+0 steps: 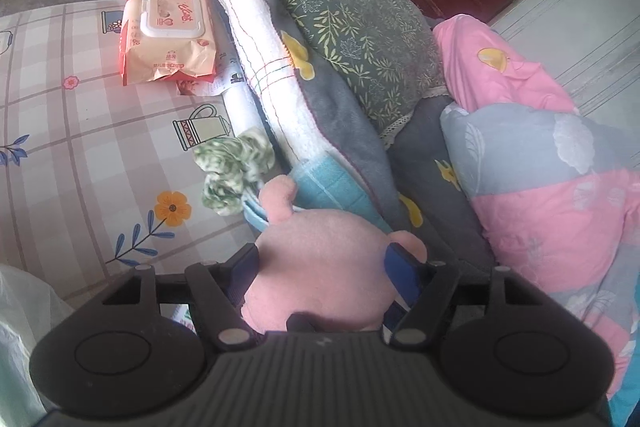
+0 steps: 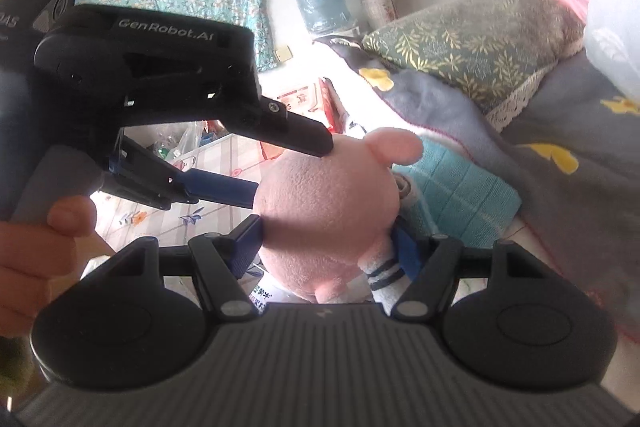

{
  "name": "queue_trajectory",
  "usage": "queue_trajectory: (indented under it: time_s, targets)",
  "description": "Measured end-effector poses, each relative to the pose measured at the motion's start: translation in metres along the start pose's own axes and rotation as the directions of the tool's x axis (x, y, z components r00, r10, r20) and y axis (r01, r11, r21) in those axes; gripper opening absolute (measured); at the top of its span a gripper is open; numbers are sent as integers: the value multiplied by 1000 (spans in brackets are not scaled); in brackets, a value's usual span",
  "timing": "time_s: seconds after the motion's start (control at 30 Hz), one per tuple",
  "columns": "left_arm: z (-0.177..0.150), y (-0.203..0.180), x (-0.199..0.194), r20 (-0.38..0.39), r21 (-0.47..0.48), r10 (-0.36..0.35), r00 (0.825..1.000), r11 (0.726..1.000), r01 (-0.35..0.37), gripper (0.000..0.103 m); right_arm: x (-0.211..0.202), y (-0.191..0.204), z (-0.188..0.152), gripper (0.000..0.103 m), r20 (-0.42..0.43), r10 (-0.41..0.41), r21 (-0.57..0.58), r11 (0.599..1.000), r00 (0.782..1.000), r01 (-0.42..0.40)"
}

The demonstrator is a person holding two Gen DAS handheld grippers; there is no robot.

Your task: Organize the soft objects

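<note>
At the bottom centre of both views, a pink plush toy [image 1: 320,267] is clamped by 2 grippers: its head is pinched by the left gripper [image 1: 324,263], its lower body by the right gripper [image 2: 324,243]. Just beyond it lie a teal towel [image 1: 332,187] and a green knotted rope [image 1: 232,171]. Farther up, a leaf-patterned pillow [image 1: 360,39] is seen, and at upper left a wipes pack [image 1: 168,31].

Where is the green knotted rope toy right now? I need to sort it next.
In the left wrist view, the green rope toy lies on the checked sheet, left of the pink plush and beside the folded white towel.
</note>
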State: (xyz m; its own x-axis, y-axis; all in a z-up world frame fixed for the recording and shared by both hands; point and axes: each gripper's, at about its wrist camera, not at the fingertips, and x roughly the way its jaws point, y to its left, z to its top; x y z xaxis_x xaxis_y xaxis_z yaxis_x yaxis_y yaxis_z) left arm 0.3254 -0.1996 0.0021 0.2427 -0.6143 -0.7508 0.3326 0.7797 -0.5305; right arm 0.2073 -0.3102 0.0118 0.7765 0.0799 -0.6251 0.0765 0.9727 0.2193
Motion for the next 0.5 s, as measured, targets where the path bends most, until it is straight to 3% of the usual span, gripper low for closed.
queue_trajectory:
  time_s: [0.17,0.3,0.37,0.5]
  targets:
    - [-23,13,-10,-7,-36,1,1000,999,-1,74,-9,38,-24,69,22,-86,-253,963,996,89]
    - [-37,35,-18,-8,-105,-12,1000,994,11,77,-9,71,-48,70,91,-166,-457,869,982,189]
    - [-42,40,-25,-1,-113,-14,1000,994,14,77,-13,79,-54,71,103,-169,-495,846,980,198]
    - [-48,46,-38,16,-112,1,1000,994,1,77,-24,86,-57,71,90,-117,-515,844,989,147]
